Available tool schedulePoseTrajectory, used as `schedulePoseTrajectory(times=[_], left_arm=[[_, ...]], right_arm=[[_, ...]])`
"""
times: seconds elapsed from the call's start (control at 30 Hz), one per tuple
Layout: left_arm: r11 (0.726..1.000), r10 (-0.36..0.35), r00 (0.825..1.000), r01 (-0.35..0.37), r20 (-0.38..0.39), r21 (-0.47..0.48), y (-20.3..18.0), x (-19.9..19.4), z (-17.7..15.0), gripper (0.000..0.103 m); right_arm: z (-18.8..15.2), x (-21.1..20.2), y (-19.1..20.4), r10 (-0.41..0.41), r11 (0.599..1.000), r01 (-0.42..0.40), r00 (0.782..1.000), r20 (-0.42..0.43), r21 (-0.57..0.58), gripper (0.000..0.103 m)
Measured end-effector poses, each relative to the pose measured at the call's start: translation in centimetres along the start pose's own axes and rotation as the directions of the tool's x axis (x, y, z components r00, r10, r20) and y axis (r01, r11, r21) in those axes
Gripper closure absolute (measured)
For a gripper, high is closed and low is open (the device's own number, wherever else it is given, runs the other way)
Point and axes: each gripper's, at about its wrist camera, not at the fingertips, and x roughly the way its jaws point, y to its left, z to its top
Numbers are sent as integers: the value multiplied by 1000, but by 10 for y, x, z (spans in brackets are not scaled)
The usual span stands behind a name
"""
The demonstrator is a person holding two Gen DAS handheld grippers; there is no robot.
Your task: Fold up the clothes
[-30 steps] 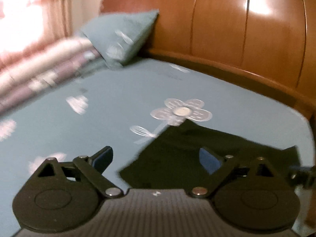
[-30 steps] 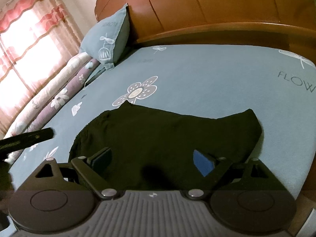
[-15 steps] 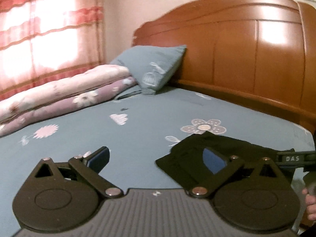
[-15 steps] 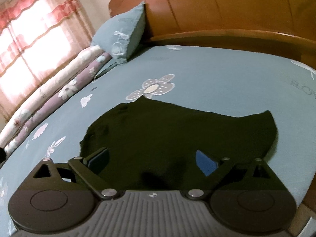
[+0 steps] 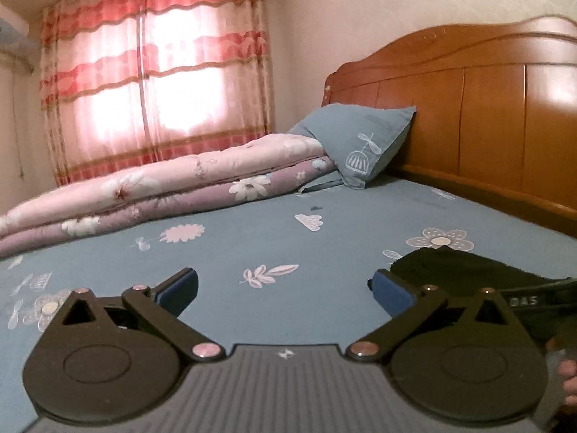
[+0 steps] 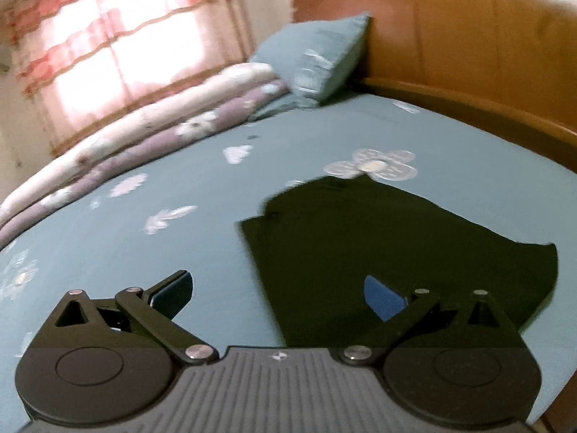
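Nearby, folded black garment (image 6: 389, 238) (jaws wide)

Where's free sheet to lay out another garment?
Free: teal floral bedsheet between the rolled pink-and-purple quilt and the black folded garment. Crowded: the far corner, where the teal pillow leans on the wooden headboard.

The left wrist camera sits low over the bed (image 5: 288, 245), close to the sheet, looking level along its own tool (image 5: 285, 288) towards the curtained window (image 5: 155, 83) and the headboard (image 5: 487, 126) corner. The right wrist camera rides higher and tilts down over its tool (image 6: 277, 292), nearer the headboard edge, its picture blurred. Both views share the pillow (image 5: 360, 144), the rolled quilt (image 5: 162, 195), the window and the dark garment (image 6: 396, 238), which lies near the bed's right edge.
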Motion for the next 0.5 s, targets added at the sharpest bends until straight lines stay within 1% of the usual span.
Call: schedulePoseTrajectory(times=[0.07,0.1,0.2,0.23,0.3,0.4,0.5], left_arm=[[999,3,1000,-4,-17,-37,10,-12,-1,1],[999,16,1000,-17,-26,-50,15,-17,-2,1],[993,92,994,-96,-58,-67,28,-34,-6,1],[991,107,991,-113,-74,-78,33,-39,-8,1],[986,95,987,-111,-128,-121,42,-49,-14,1],[978,66,976,-105,-207,-181,55,-58,-27,1],[968,61,965,-119,-255,-220,63,-68,-41,1]], right_arm=[[0,-9,20,34,999,-34,999,-16,-18,0],[-4,-13,30,44,998,-46,998,-43,-42,0],[-14,-23,63,71,990,-85,990,-124,-113,0],[-17,-27,73,79,986,-100,985,-151,-136,0],[-24,-35,94,86,975,-124,976,-201,-186,0],[-37,-53,114,40,955,-97,979,-202,-280,0],[-50,-69,121,30,944,-97,977,-211,-315,0]])
